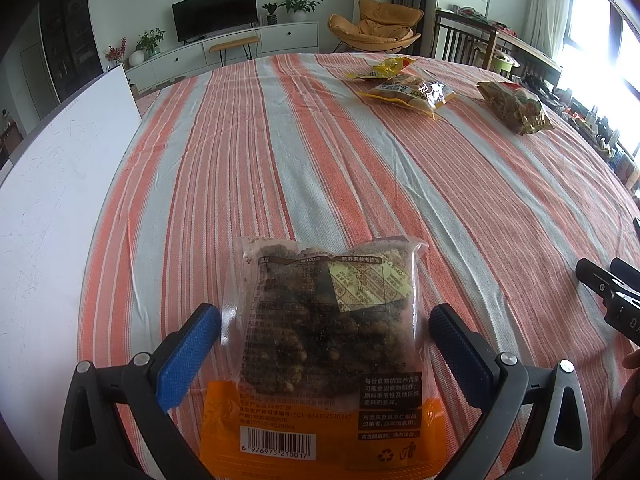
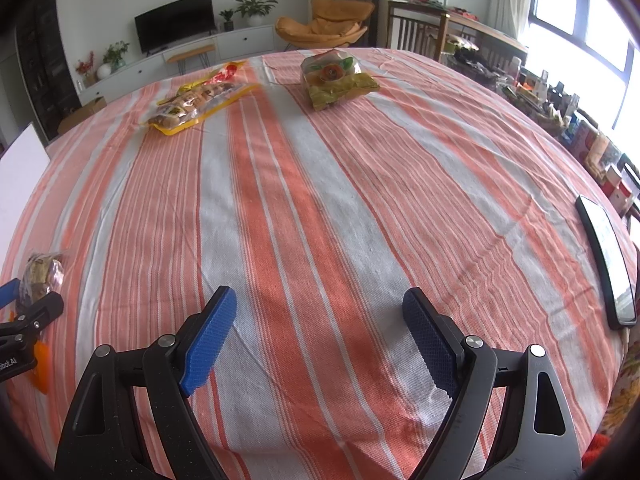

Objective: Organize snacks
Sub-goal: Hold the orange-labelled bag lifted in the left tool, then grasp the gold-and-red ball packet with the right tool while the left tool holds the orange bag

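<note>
left gripper: mine, jaws spread wide with the nut packet lying between the 2 blue pads; I see a sliver of cloth on each side of the packet, so I judge the pads flank it without pressing
nut packet: flat on the striped tablecloth, printed back up, clear window end away from me, orange barcode end toward my wrist
long axis: runs straight along my fingers, so the pads face the packet's 2 long edges and closing would pinch it across its width
right gripper: mine too, jaws spread wide with nothing but bare cloth between them
far snacks: from my right jaws, a yellow bag of baked snacks lies ahead and to the left, and a clear flower-print packet ahead and slightly right, both well apart from the pads
nearer hand: the left is already over the nut packet; the right has the straighter line to the 2 far bags
phone: lies off to the right of my right jaws, near the cloth edge
my reading: the grasp on the nut packet is not yet made; a squeeze of the left jaws looks like the next step, and the slick film may buckle
</note>
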The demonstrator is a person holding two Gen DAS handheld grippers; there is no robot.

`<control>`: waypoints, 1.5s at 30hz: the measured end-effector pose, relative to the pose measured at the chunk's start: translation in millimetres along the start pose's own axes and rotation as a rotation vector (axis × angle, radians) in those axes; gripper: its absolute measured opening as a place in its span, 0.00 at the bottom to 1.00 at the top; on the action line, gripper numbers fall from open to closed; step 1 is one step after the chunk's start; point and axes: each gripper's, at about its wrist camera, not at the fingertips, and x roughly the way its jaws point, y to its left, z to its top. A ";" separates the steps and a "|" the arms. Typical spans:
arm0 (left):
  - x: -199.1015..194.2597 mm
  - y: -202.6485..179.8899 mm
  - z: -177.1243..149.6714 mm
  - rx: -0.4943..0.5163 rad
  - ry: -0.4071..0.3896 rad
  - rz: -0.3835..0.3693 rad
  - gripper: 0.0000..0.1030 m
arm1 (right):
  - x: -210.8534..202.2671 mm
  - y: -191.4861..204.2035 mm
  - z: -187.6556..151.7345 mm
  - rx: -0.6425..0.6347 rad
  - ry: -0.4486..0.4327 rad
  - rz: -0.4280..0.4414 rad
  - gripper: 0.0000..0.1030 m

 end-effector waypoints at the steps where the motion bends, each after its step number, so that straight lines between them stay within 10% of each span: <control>1: 0.0 -0.1 0.0 0.000 0.000 0.000 1.00 | 0.1 -0.2 0.0 0.000 0.001 0.004 0.85; 12: 0.3 0.1 0.0 0.000 0.000 0.000 1.00 | 17.7 -16.3 127.9 -0.023 -0.152 -0.080 0.84; 21: 0.3 -0.4 -0.1 0.000 0.000 0.001 1.00 | 133.8 10.6 206.3 -0.194 0.040 -0.178 0.82; 28: 0.4 -0.4 -0.1 0.000 0.000 0.000 1.00 | 114.4 -14.5 180.6 -0.077 0.058 -0.044 0.68; 36: 0.6 -0.1 -0.2 0.000 0.000 0.000 1.00 | 0.1 6.9 70.2 -0.010 0.015 0.156 0.68; 45: 0.5 -0.5 -0.2 0.000 0.000 0.000 1.00 | 5.9 37.0 16.8 -0.110 0.028 0.096 0.79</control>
